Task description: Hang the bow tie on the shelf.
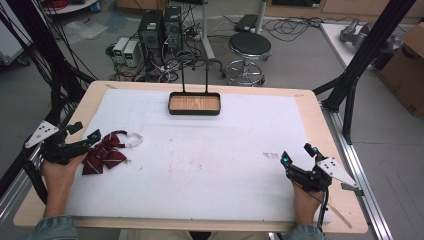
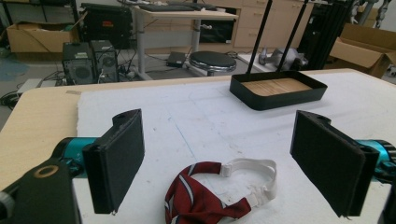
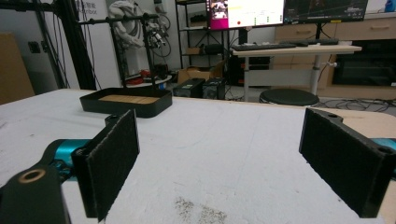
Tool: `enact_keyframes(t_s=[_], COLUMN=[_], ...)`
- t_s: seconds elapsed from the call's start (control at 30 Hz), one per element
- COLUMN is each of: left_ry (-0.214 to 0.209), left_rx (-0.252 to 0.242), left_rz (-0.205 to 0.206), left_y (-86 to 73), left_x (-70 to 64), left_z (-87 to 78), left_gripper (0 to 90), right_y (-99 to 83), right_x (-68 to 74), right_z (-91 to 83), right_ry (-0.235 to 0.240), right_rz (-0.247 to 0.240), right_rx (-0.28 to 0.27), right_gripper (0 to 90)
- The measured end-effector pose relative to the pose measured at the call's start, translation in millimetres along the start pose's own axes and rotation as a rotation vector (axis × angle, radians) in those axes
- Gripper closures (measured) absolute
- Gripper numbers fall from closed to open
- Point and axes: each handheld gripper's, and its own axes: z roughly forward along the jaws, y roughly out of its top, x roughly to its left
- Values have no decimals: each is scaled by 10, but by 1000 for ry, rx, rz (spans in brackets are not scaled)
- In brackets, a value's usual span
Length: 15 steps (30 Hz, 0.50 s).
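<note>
Left gripper (image 2: 224,163) gaping wide, gripping nothing; red striped bow tie (image 2: 201,200) lying between jaws, white strap (image 2: 254,179) trailing forward-right; right gripper (image 3: 224,158) gaping wide, empty

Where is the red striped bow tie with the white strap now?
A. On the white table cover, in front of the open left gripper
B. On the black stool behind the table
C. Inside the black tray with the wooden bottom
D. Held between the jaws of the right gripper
A: the bow tie lies on the white table cover, just ahead of the left gripper, whose jaws stand wide apart and do not touch it.
</note>
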Motion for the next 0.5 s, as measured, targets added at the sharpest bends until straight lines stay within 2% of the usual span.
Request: enact_keyframes(t_s=[0.17, 0.27, 0.5], left_ry=[3, -6, 4], left_rx=[-4, -20, -27], left_rz=[0, -22, -24], left_y=[0, -2, -9], left_x=[-3, -3, 6], left_z=[-15, -12, -24], left_gripper=[180, 181, 182], right_y=[-1, -2, -4], right_x=[0, 0, 1], right_z=[12, 12, 13], right_ry=[5, 4, 4], right_rz=[-2, -3, 1], right_rx=[6, 7, 12], right_gripper=[113, 113, 113])
